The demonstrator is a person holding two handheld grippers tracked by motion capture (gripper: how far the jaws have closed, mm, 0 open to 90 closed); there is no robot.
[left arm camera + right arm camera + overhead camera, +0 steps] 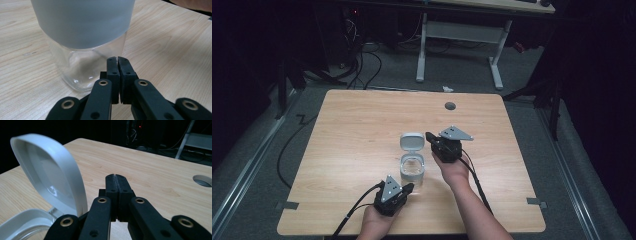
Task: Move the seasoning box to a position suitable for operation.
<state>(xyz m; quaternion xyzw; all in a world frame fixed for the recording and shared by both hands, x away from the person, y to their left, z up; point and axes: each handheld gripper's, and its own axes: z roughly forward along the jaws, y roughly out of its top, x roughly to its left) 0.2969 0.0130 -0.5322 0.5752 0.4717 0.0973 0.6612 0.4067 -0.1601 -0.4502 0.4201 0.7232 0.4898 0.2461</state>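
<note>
Closest in, left gripper [408,188] sits near the table's [352,130] front edge, jaws pressed together on nothing, tips just beside 1 clear jar [412,169] at mid-table. Its white lid [412,142] stands flipped up. Right gripper [430,136], jaws likewise closed, hovers beside that lid. Broad bare wood all round; jar's base blurs.

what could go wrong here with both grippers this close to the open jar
The left gripper, fingers shut, sits right against the base of the clear jar; a push could slide or tip it. The right gripper, also shut, is beside the raised hinged lid; a sideways knock could snap it shut or topple the jar.
</note>
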